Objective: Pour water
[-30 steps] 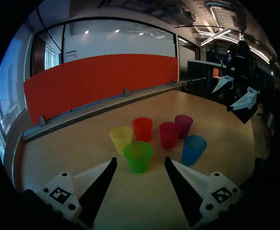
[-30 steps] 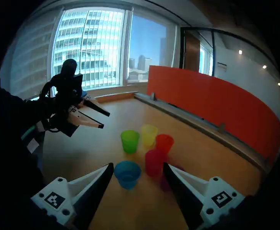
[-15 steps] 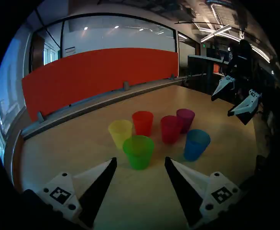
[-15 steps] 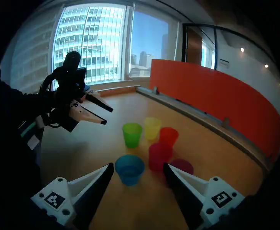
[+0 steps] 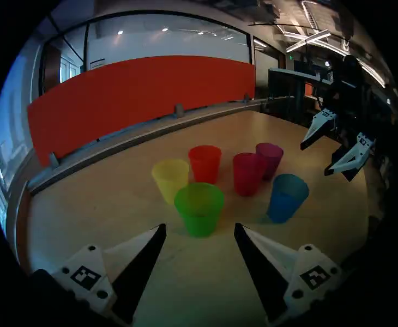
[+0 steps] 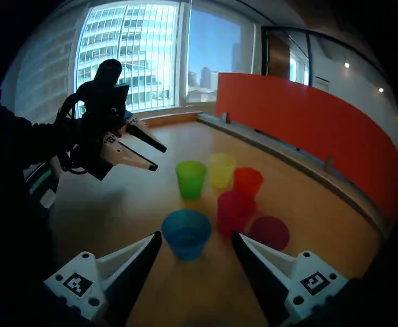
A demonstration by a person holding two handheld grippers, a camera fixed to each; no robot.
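Note:
Several plastic cups stand upright in a cluster on a wooden table (image 5: 90, 207). In the left gripper view the green cup (image 5: 199, 209) is nearest, just ahead of my open left gripper (image 5: 199, 233), with yellow (image 5: 170, 180), orange (image 5: 205, 163), red (image 5: 247, 173), purple (image 5: 269, 159) and blue (image 5: 287, 197) cups around it. In the right gripper view the blue cup (image 6: 186, 234) sits just ahead of my open right gripper (image 6: 196, 240), which holds nothing. The left gripper (image 6: 154, 158) shows farther off, held by a dark-sleeved arm. The right gripper (image 5: 314, 159) appears at the far right.
An orange partition (image 5: 139, 98) on a grey rail runs along the table's far edge. Large windows (image 6: 128, 60) stand behind the left gripper in the right gripper view. Bare wooden tabletop (image 6: 199, 294) lies in front of the cups.
Both grippers have moved closer to the cups and a little lower. The green cup and the blue cup each look larger in their views. The cups have not moved.

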